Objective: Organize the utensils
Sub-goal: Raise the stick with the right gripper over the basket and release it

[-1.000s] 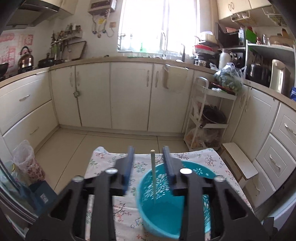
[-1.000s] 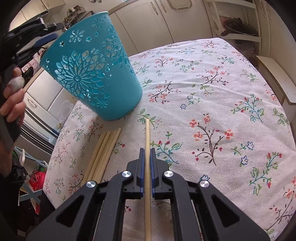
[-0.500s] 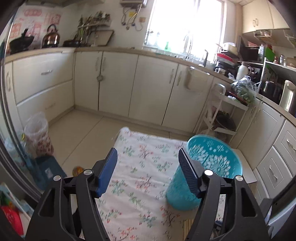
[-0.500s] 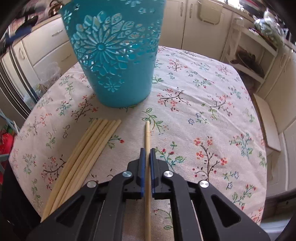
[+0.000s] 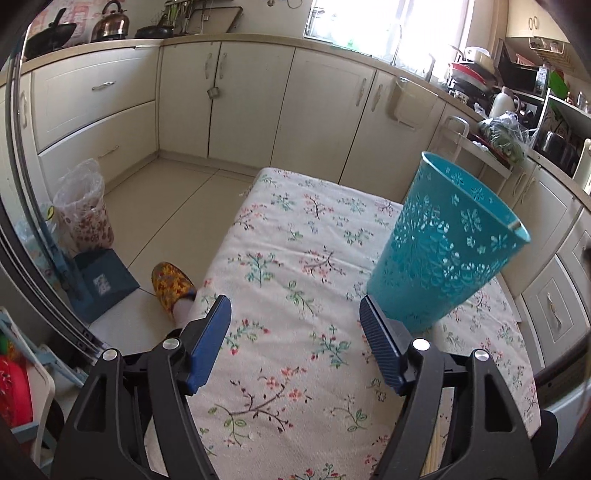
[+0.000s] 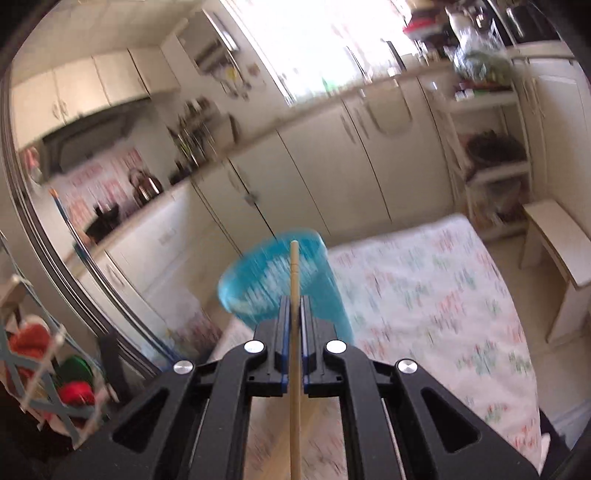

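The left gripper (image 5: 295,334), black-armed with blue ribbed pads, hangs over the near part of a table covered by a white cloth printed with small flowers (image 5: 295,236). Its jaws stand wide apart and are opening, with only bare cloth between them. Just beyond its right finger stands the teal plastic bucket with a cut-out flower pattern (image 5: 447,243), upright on the cloth at the right side of the table; one thin wooden stick tip shows at its far rim. Near the bottom right of that view, under the gripper's right arm, a few pale sticks lie on the cloth, mostly hidden.

The right gripper (image 6: 293,332) is clamped tight on a single light wooden chopstick (image 6: 294,280), which runs straight along the gap between the pads and points toward the mouth of the bucket (image 6: 258,291). That view is blurred, so I cannot tell whether the tip is over the opening or short of it.

Around the table: cream kitchen cabinets (image 5: 258,103) along the far wall, a dark kettle (image 5: 110,22) on the far left counter, a white shelf trolley (image 6: 491,162) at the right, a bin lined with a clear bag (image 5: 83,206) on the floor at left, and a yellow patterned slipper (image 5: 171,286) by the table's left edge.
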Available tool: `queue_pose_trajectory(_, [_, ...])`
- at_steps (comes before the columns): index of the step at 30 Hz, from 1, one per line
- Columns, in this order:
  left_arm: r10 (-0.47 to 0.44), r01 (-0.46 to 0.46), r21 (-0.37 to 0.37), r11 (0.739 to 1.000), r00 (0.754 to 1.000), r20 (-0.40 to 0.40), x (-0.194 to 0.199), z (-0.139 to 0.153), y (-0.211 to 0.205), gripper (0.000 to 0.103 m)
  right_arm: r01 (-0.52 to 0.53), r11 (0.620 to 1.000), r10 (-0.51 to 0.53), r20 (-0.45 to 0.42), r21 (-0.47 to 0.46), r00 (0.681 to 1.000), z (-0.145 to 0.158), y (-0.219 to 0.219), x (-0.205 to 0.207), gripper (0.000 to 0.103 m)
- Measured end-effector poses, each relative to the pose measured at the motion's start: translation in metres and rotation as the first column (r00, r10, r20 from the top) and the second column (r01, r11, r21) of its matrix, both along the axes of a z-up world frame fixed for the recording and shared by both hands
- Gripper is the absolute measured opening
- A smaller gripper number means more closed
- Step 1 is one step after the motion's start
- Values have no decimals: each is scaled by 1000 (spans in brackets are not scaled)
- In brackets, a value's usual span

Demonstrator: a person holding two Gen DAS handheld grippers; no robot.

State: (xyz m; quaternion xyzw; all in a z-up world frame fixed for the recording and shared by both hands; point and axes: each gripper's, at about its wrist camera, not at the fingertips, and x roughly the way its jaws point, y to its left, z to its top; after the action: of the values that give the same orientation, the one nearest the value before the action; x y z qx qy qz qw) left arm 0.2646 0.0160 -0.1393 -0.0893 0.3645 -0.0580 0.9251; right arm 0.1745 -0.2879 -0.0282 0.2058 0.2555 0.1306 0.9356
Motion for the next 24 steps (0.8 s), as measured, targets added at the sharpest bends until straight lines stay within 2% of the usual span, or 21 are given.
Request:
queue_pose_trajectory(4, [-10,10,-8,1000,1000,-15,-4,-5,-4,69,15,999,-24,162,52,986,41,12,31,6])
queue_pose_trajectory(6, [-12,12,-13,1000,1000,-19,-3,-5,-7,69,38,997,-54,247,70,967,56,18,53,6])
queue_pose_trajectory(9, [-13,13,-25,1000,1000,-22,-4,-5,-7,69,80,992,-106,300,97,948,60,22,84,6])
queue_pose_trajectory(13, [-8,7,-39,999,1000,-26,-3,-6,-4,69,113,989,-135,267,96,954,43,22,118,6])
queue_pose_trajectory(17, [2,-4,-57,998,999,-38,1,-11,1,69,103,993,-111,202,50,973,27,27,136,6])
queue_pose_trajectory(24, [3,-7,-70,998,999,-50,3,-15,2,69,44,999,-40,144,-26,989,10,40,127,7])
